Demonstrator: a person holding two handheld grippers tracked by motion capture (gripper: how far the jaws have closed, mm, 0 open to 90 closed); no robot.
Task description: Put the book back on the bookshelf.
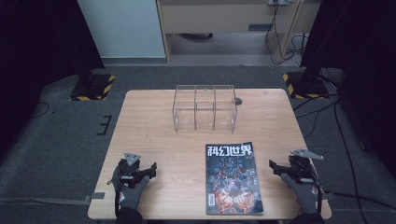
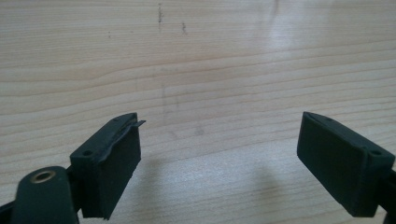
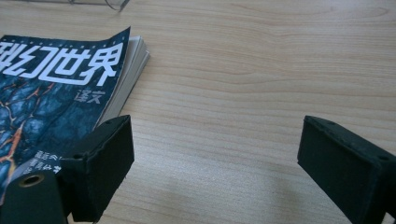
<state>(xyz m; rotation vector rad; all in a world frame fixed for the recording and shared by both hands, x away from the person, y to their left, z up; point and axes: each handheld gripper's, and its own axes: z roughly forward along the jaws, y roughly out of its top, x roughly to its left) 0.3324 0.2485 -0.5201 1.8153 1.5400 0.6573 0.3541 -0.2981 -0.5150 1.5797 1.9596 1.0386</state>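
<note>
On the light wooden table (image 1: 154, 126), a dark-covered magazine with white Chinese title lettering (image 1: 232, 178) is laid flat near the front edge, well apart from the clear acrylic three-compartment organiser (image 1: 204, 107) placed farther back. The right gripper (image 1: 276, 166) is held just beside the magazine's right edge, its fingers (image 3: 100, 161) spread wide and gripping nothing, probably ready to catch that edge. The left gripper (image 1: 150, 170) is rested farther off over bare wood, its fingers likewise released.
</note>
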